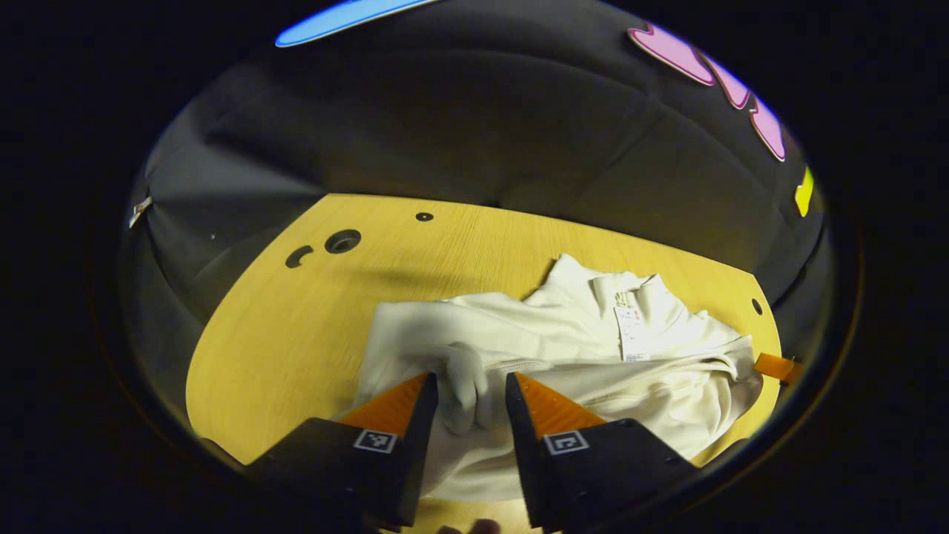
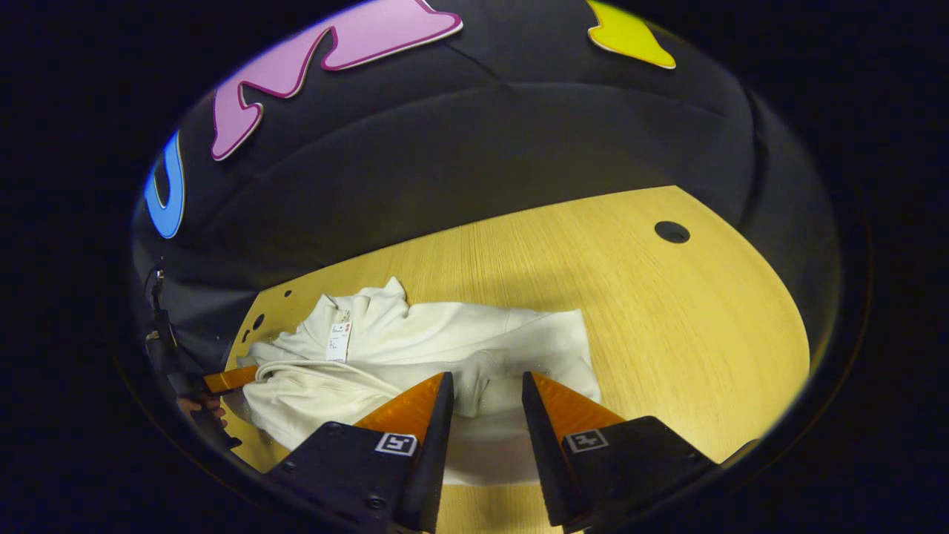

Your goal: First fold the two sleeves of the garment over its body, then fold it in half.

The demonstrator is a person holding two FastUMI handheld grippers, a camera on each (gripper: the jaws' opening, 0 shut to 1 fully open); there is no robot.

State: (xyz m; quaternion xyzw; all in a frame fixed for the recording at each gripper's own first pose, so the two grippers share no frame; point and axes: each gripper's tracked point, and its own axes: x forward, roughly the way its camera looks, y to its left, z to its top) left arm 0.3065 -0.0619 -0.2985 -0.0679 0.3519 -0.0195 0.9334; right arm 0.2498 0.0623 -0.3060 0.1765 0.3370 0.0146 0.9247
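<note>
Left gripper view: left gripper (image 1: 470, 393) at bottom, its two fingers parted, a bunched fold of cloth standing in the gap; whether the fingers press it, cannot tell. Just beyond lies one cream-white long-sleeved fabric garment (image 1: 563, 356), rumpled on the pale yellow wood-grain table (image 1: 296, 326), collar toward the far edge, one white paper tag (image 1: 632, 330) hanging at the neck. Four dark round holes counted in the tabletop. Right gripper view: right gripper (image 2: 485, 397) at bottom, two fingers spread apart over the garment's (image 2: 415, 348) near hem, holding nothing that can be seen. The tag (image 2: 338, 339) shows at far left. Behind the table (image 2: 667, 334), black cloth wall (image 2: 482, 133).
</note>
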